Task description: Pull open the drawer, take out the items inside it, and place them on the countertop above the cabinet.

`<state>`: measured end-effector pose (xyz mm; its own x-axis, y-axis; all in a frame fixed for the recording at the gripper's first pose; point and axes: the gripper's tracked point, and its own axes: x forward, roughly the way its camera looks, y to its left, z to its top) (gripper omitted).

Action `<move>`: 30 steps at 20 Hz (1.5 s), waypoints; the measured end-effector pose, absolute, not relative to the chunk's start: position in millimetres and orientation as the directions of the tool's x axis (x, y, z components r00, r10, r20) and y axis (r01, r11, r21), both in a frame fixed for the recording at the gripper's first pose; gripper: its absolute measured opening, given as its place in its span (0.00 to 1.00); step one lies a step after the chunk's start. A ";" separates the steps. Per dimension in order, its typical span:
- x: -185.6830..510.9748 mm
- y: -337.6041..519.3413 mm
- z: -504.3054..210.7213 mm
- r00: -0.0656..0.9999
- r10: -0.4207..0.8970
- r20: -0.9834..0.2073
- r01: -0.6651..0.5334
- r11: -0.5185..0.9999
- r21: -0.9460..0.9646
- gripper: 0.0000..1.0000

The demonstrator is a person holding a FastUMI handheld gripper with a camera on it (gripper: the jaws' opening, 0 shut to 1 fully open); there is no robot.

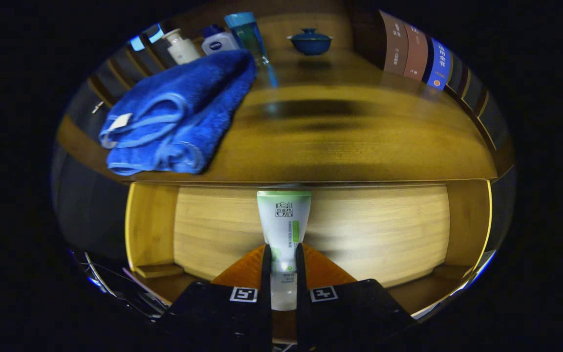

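A white tube with a green band (284,220) stands upright between the fingers of my gripper (281,256), which is shut on its lower part. The tube hangs over the pulled-open wooden drawer (359,230), whose pale floor and side walls show behind it. Its top end reaches just under the front edge of the wooden countertop (350,142). A folded blue towel (179,117) lies on the countertop to the left, beyond the fingers.
At the back of the countertop stand a white pump bottle (182,46), a white and blue bottle (218,41) and a teal tumbler (248,34). A blue lidded bowl (310,41) sits further right. Several books (416,54) line the right side.
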<state>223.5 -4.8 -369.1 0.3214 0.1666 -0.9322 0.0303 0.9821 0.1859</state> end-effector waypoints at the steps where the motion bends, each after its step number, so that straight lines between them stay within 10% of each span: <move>1: 220.8 -2.6 -359.4 0.325 0.183 -0.928 0.027 0.979 0.203 0.24; 16: 270.7 -33.5 -257.0 0.444 0.115 -0.889 0.058 0.986 0.156 0.24; 30: 384.2 -70.5 -313.7 0.376 -0.074 -0.924 0.206 0.979 0.006 0.24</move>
<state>384.2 -70.5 -313.7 0.3760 -0.0735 -0.9237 0.2057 0.9786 0.0058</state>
